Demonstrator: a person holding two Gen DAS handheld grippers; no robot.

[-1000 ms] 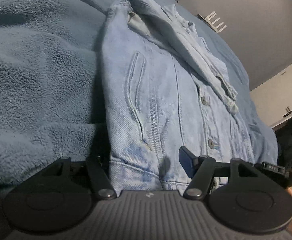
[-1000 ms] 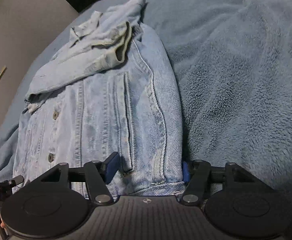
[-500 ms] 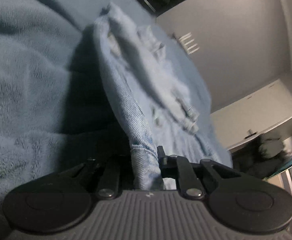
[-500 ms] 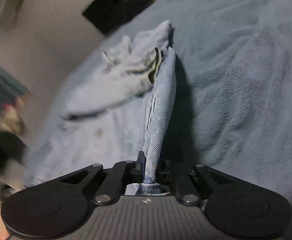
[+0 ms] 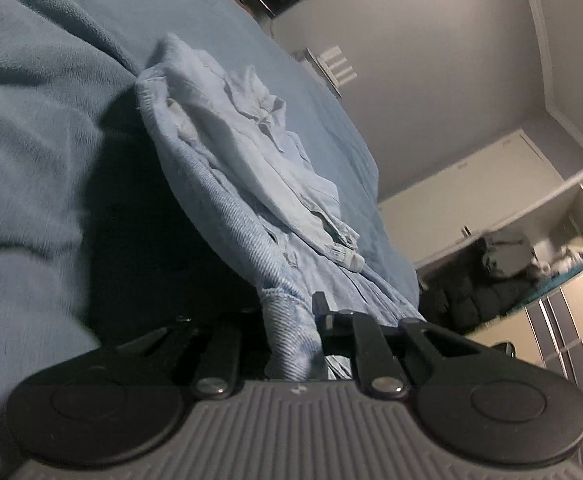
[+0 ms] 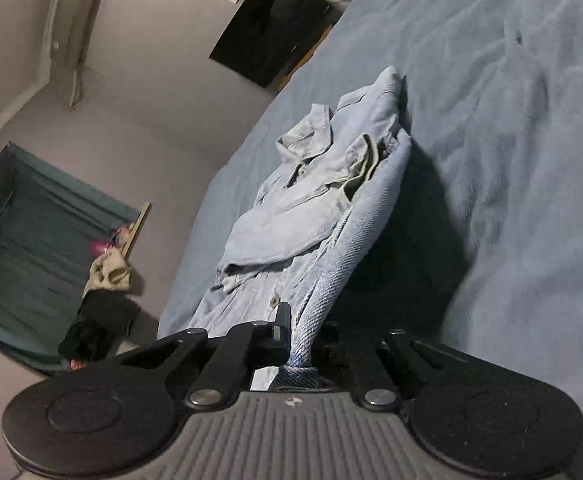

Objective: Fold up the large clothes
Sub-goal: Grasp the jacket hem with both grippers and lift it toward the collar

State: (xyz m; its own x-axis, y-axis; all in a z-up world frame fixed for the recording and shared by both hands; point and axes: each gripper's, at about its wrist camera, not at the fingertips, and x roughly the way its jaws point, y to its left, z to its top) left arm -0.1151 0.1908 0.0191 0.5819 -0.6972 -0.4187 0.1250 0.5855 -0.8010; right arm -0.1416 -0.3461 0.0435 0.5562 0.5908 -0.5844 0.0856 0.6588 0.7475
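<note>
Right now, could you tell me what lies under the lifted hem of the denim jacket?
Under the denim jacket, clamped by the left gripper and right gripper, only the blue fleece blanket shows; deep shadow hides the rest.

A light-blue denim jacket (image 5: 247, 184) (image 6: 315, 208) is seen stretched along a blue fleece blanket (image 5: 31, 152) (image 6: 511, 140) on a bed. Its hem end is raised clear of the blanket, a dark shadow being cast beneath it, while its collar end is rested on the blanket. A sleeve is folded diagonally across the buttoned front, its cuff laid near the placket. The collar is crumpled at the far end.
</note>
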